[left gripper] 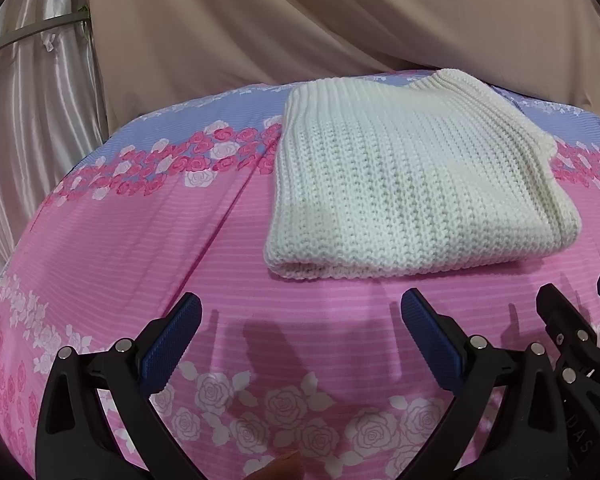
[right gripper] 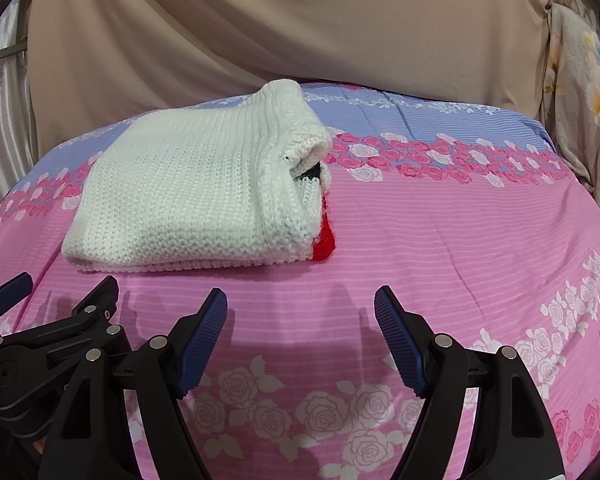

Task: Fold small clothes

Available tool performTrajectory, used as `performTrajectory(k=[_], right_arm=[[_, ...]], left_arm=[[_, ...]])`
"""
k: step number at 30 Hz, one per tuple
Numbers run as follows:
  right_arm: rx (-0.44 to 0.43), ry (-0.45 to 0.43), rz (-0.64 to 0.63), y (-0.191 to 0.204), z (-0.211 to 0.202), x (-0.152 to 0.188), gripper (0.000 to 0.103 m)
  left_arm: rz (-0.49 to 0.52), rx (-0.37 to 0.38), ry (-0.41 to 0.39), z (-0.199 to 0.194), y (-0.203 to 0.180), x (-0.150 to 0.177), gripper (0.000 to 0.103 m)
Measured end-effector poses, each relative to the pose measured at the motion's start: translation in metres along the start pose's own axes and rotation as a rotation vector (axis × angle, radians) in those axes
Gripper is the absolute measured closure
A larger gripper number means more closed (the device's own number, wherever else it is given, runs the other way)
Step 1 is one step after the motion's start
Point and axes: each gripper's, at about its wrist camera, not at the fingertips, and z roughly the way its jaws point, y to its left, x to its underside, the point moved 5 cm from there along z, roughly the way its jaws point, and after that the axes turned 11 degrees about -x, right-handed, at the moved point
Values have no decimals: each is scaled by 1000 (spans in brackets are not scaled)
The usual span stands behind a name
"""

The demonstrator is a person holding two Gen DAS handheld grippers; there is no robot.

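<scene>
Left tool (left gripper: 300, 312): both blue-padded fingers (left gripper: 180, 334) are spread wide apart, with nothing between them. The tool hovers over the pink rose-print bed sheet (left gripper: 120, 240) and casts finger shadows on it. At the 3 o'clock edge of the left wrist view, part of the right tool is visible just beside the left one.

Right tool (right gripper: 300, 312): fingers (right gripper: 400, 344) likewise spread wide, gripping nothing, positioned over the same sheet. The left tool appears at 9 o'clock in this view.

White knitted garment (left gripper: 412, 184): lies folded into a compact rectangle on the bed, apart from both tools. In the left wrist view it sits at 1 o'clock from the tool; in the right wrist view it sits at 11 o'clock (right gripper: 188, 196). The near edge is a rounded fold. On the garment's 3 o'clock side in the right wrist view, the stacked layers are open, and a red knitted patch (right gripper: 326, 244) plus a small dark patch (right gripper: 310, 172) show between them.

Surroundings: a beige draped cloth (left gripper: 300, 20) hangs behind the bed at 12 o'clock. A shiny pale curtain (left gripper: 32, 100) hangs at 9 o'clock in the left wrist view. A floral fabric (right gripper: 584, 100) hangs at 2 o'clock in the right wrist view.
</scene>
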Motion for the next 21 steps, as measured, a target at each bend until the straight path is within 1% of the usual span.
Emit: performTrajectory(k=[21], right_arm=[[20,7,-3,5,1,1,29]], left_arm=[[6,-9,9,2,-1,1,5]])
